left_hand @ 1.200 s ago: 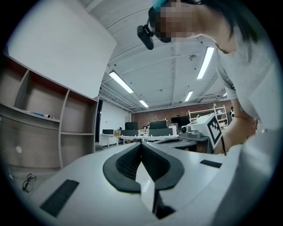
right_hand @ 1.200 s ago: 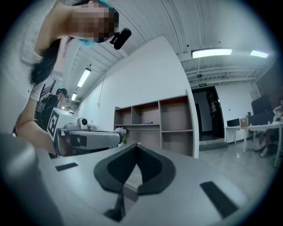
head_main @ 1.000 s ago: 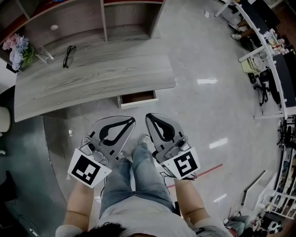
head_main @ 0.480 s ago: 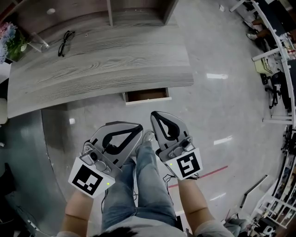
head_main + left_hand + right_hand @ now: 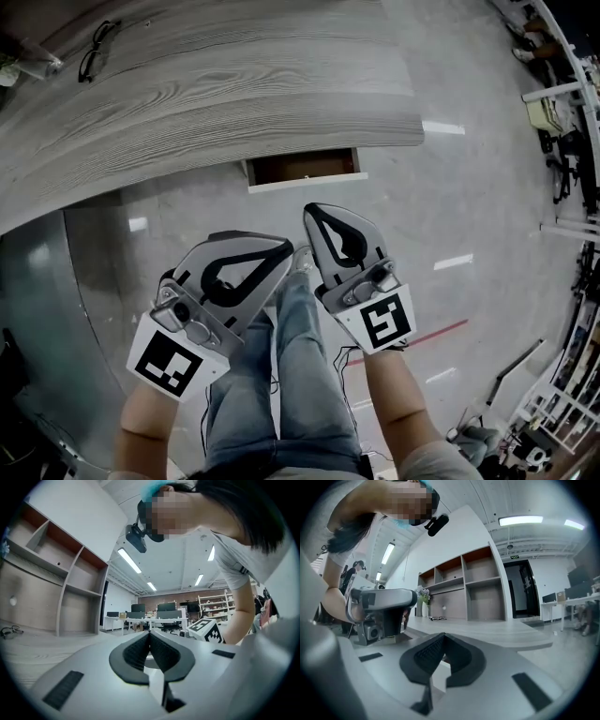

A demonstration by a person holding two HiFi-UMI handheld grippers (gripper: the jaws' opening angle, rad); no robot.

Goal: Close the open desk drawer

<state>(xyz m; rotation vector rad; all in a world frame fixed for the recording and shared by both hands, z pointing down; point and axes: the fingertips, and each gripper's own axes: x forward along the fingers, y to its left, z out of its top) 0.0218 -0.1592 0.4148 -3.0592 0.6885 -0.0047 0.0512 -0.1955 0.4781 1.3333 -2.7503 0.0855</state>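
The open drawer (image 5: 305,169) sticks out from under the front edge of the grey wood desk (image 5: 234,84); its brown inside and white front panel show. Both grippers hang below it over the floor, above the person's legs. My left gripper (image 5: 284,246) is shut with nothing in it, its tips meeting (image 5: 150,633) in the left gripper view. My right gripper (image 5: 312,211) is also shut and empty, tips together (image 5: 443,636), a short way below the drawer front. Neither touches the drawer. The drawer is not seen in either gripper view.
Black glasses (image 5: 97,49) and a clear glass (image 5: 28,67) lie on the desk's far left. The desk top (image 5: 501,632) and a shelf unit (image 5: 464,592) show in the right gripper view. Office desks and chairs (image 5: 562,141) stand at the right. Red floor line (image 5: 441,333).
The view has moved toward the desk, so the drawer now lies closer to both grippers. Both grippers stayed shut and rose slightly toward the drawer front.
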